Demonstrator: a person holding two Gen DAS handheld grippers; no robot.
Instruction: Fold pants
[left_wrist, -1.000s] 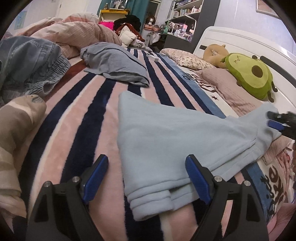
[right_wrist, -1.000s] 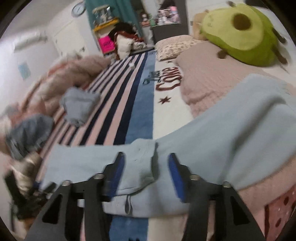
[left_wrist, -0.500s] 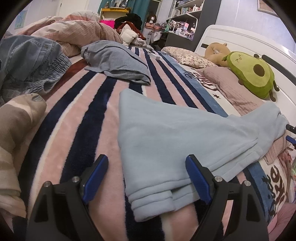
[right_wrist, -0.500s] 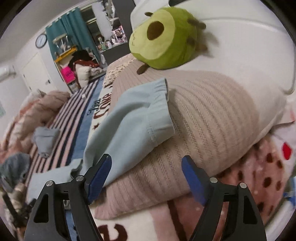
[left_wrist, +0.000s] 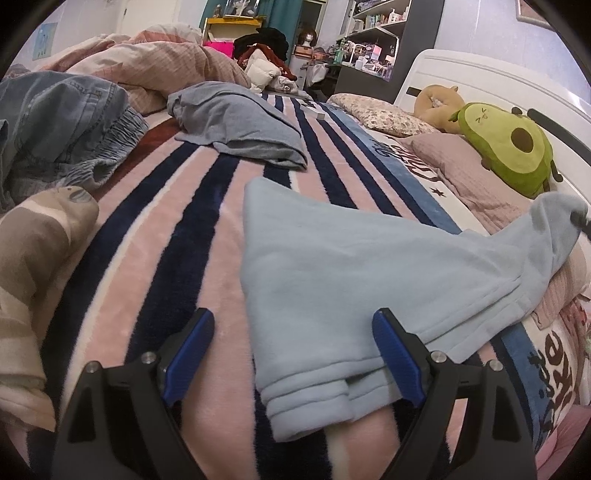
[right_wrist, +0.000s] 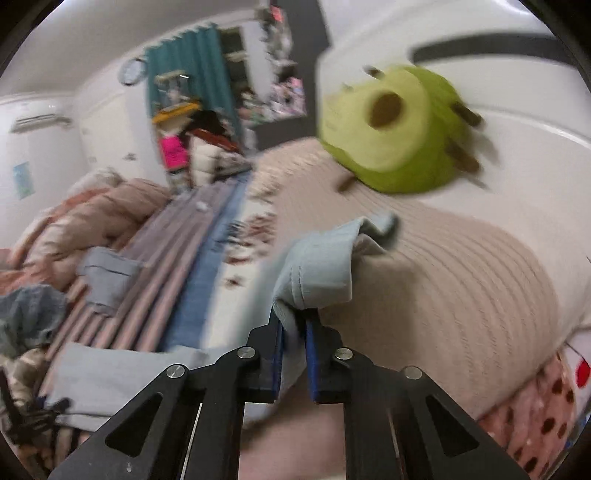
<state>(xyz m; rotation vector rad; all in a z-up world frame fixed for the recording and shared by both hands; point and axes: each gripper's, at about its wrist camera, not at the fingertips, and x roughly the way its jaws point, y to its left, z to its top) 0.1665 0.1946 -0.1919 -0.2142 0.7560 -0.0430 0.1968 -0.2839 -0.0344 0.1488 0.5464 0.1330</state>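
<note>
Light blue pants (left_wrist: 362, 280) lie folded lengthwise across the striped blanket (left_wrist: 155, 229), waistband end near me, legs running right onto a pink pillow (left_wrist: 476, 177). My left gripper (left_wrist: 293, 354) is open, its blue pads either side of the waistband end, just above it. My right gripper (right_wrist: 294, 345) is shut on the leg cuffs (right_wrist: 321, 266) and holds them lifted over the ribbed pink pillow (right_wrist: 461, 288). The right wrist view is blurred by motion. A tip of the right gripper shows at the cuff in the left wrist view (left_wrist: 580, 219).
A grey garment (left_wrist: 236, 122), denim clothes (left_wrist: 59, 122) and a camouflage-pattern cloth (left_wrist: 33, 258) lie on the blanket to the left. A green avocado plush (left_wrist: 509, 151) sits by the white headboard (left_wrist: 491, 85). A bunched duvet (left_wrist: 159, 70) is at the far end.
My right gripper went from open before the cuffs to shut on them and has raised them. The pant leg end now stands higher. My left gripper has stayed open in place.
</note>
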